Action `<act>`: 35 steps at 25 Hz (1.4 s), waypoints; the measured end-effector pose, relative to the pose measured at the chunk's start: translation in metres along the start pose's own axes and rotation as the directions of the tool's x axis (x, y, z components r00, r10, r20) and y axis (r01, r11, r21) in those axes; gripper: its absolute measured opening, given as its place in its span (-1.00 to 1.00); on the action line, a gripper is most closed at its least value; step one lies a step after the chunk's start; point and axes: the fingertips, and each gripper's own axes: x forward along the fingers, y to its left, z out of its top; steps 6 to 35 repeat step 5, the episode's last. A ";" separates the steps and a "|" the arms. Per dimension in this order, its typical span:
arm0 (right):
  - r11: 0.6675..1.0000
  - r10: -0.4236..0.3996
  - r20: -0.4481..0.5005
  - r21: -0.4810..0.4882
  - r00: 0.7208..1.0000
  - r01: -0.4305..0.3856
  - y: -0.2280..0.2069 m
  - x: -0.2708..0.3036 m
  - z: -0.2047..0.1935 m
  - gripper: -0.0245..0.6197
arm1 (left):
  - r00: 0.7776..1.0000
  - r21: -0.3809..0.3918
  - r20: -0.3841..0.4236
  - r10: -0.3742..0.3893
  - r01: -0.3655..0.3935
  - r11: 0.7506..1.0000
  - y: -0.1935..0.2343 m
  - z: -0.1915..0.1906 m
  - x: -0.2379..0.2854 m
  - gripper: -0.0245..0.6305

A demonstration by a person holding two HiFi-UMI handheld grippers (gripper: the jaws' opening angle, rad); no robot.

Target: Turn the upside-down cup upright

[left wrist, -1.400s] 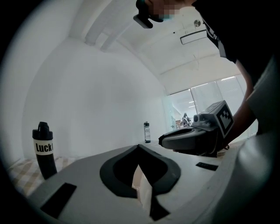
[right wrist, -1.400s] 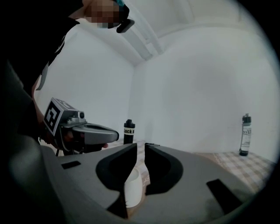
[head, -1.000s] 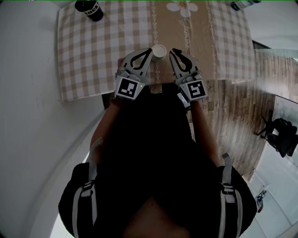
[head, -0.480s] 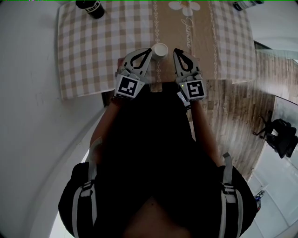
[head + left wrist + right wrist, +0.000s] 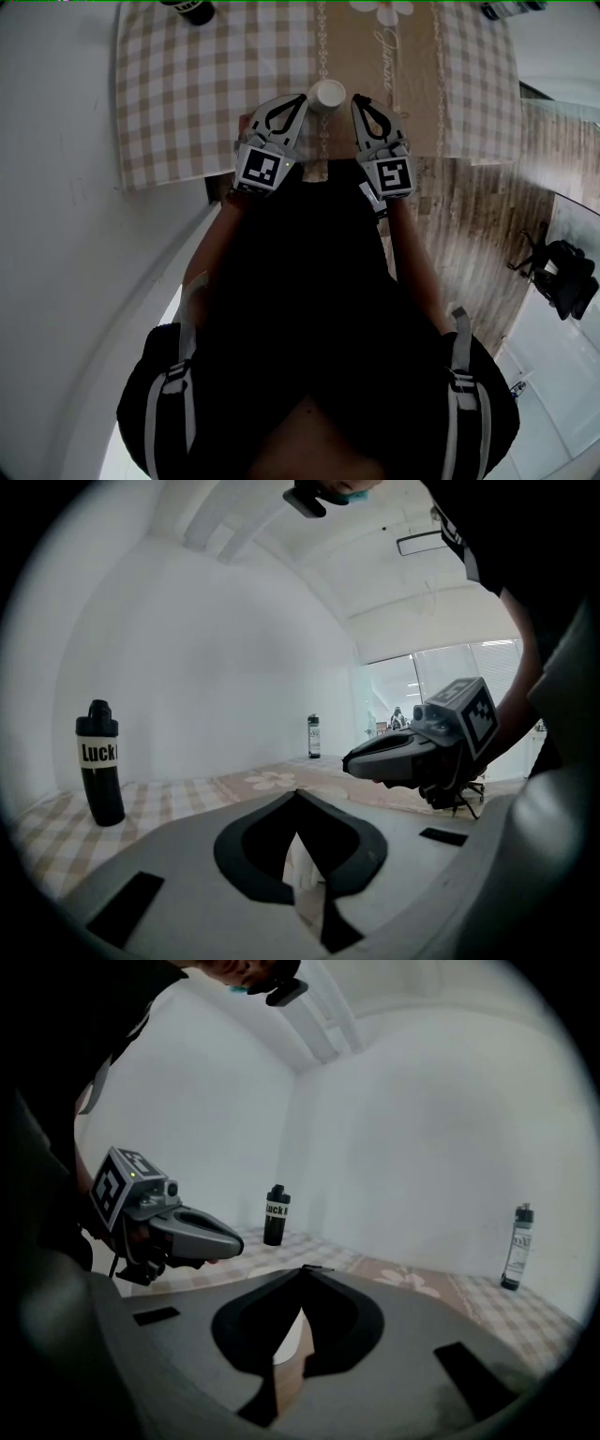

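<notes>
Left gripper closed, nothing between jaws. Right gripper closed likewise, empty. Both low over near edge of table, tips pointing away from person. Cup white, standing on table between both tips, just beside left one. Black bottle at far left corner.

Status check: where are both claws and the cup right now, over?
Left claw shut, empty; right claw shut, empty. Small white cup on checked tablecloth between the claw tips, ungripped. Black bottle at far corner, nothing blocking.
</notes>
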 end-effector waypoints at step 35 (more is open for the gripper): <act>0.999 0.001 -0.011 0.041 1.000 -0.001 -0.006 0.003 -0.010 -0.92 | 1.000 -0.006 -0.014 0.005 -0.005 1.000 -0.001 -0.007 0.002 -0.95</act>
